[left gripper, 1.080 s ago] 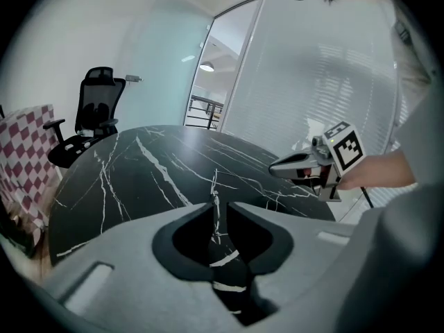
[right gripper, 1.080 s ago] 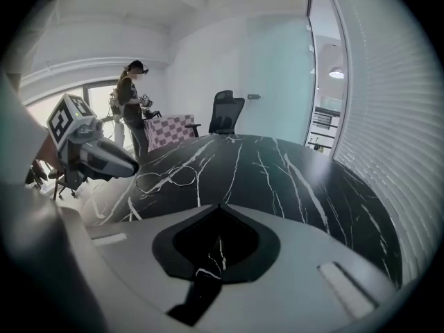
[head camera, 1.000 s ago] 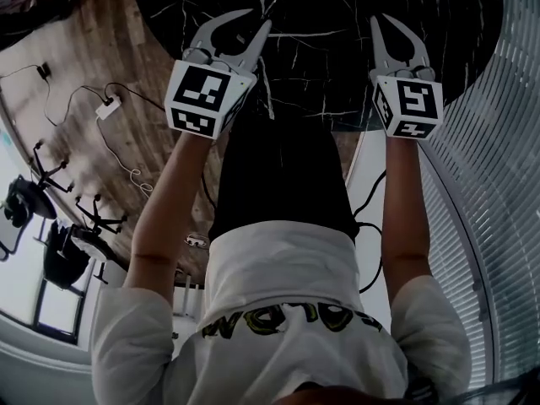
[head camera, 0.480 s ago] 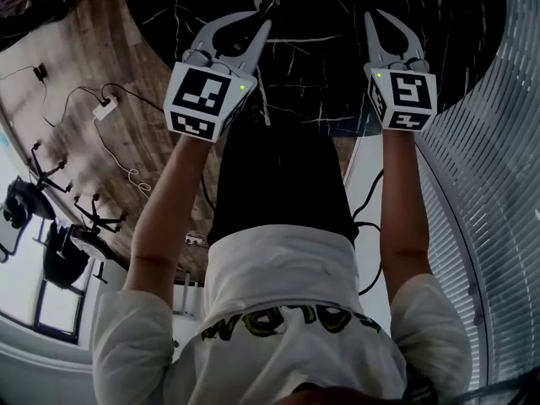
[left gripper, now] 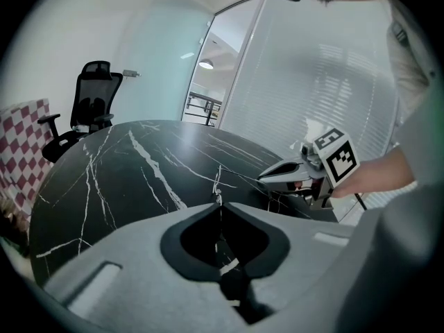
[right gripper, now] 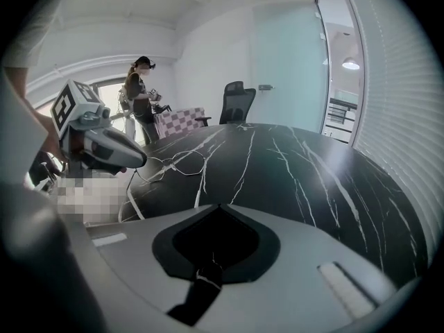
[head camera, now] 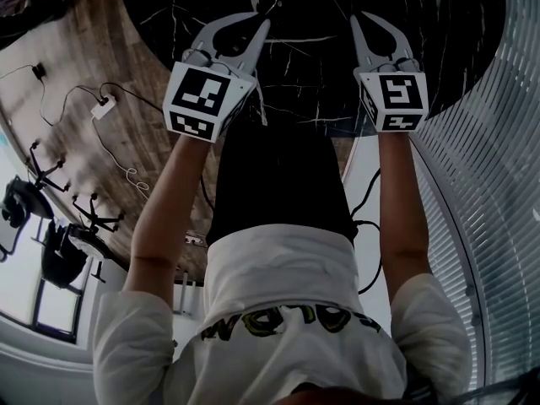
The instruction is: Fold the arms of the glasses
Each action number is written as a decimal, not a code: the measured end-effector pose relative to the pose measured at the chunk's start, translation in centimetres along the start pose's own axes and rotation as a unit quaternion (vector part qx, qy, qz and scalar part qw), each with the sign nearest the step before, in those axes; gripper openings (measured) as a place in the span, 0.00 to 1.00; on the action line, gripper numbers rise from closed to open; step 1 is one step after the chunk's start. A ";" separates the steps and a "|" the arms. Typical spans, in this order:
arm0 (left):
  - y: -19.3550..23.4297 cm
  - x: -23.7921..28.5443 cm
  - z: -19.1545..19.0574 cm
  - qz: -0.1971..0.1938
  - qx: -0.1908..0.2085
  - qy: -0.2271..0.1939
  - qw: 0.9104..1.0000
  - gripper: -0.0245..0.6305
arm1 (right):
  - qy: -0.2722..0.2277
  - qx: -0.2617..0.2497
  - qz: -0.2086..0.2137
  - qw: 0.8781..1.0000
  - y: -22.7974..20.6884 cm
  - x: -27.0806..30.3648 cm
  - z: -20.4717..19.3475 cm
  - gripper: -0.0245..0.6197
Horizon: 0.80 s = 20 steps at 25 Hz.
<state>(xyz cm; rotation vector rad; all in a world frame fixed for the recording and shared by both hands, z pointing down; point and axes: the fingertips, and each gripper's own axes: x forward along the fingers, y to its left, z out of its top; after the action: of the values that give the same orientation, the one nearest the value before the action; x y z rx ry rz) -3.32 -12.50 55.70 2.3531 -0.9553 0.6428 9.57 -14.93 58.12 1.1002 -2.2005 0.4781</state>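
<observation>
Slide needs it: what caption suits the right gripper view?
Shut right gripper over a black marble table; thin-framed glasses lie ahead near the left gripper.

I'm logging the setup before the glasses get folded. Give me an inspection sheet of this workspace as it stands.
Surface: round black marble table, white-veined.
Job's things: wire-frame glasses lying on the table near the left tongs' tip; arms' state unclear.
Clutter: nothing seen.
Grippers: left tongs shut, empty; right tongs shut, empty; both over the table.
Cables: white cable on the wooden floor.
Surroundings: office chair, slatted glass wall, a person standing beyond.
</observation>
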 end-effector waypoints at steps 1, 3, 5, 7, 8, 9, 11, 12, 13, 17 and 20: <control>0.0 0.1 -0.1 0.000 0.000 0.000 1.000 0.05 | -0.001 0.000 0.004 1.000 0.2 0.1 -0.1 0.04; -0.1 0.2 -0.4 0.000 0.001 0.001 1.000 0.05 | -0.003 0.000 0.012 1.000 0.7 0.2 -0.3 0.04; -0.2 0.3 -0.4 -0.001 0.001 0.002 1.000 0.05 | -0.004 -0.001 0.018 1.000 1.2 0.2 -0.2 0.04; -0.4 0.1 -0.2 -0.003 0.000 0.002 1.000 0.05 | -0.005 0.000 0.022 1.000 1.6 0.1 0.1 0.04; -0.5 0.1 -0.1 -0.004 0.000 0.002 1.000 0.05 | -0.005 0.000 0.024 1.000 1.8 0.1 0.2 0.04; -0.7 0.1 -0.1 -0.006 0.000 0.002 1.000 0.05 | -0.006 0.000 0.025 1.000 2.0 0.0 0.2 0.04; -1.0 0.1 -0.2 -0.008 0.000 0.003 1.000 0.05 | -0.006 0.001 0.027 1.000 2.2 -0.1 0.2 0.04; -1.1 0.1 -0.2 -0.009 0.000 0.004 1.000 0.05 | -0.006 0.001 0.028 1.000 2.3 -0.2 0.2 0.04; -1.3 0.1 -0.2 -0.010 0.000 0.004 1.000 0.05 | -0.006 0.001 0.028 1.000 2.4 -0.2 0.2 0.04; -1.6 0.1 -0.4 -0.014 -0.001 0.006 1.000 0.05 | -0.008 0.006 0.029 1.000 2.5 -0.3 0.1 0.04; -1.9 0.0 -0.6 -0.016 0.000 0.007 1.000 0.05 | -0.010 0.006 0.032 0.999 2.8 -0.4 0.1 0.04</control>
<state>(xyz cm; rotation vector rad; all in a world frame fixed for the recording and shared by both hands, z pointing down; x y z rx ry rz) -2.08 -10.98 55.65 2.3561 -0.9086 0.6454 7.42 -13.08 57.63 1.0481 -2.2581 0.5102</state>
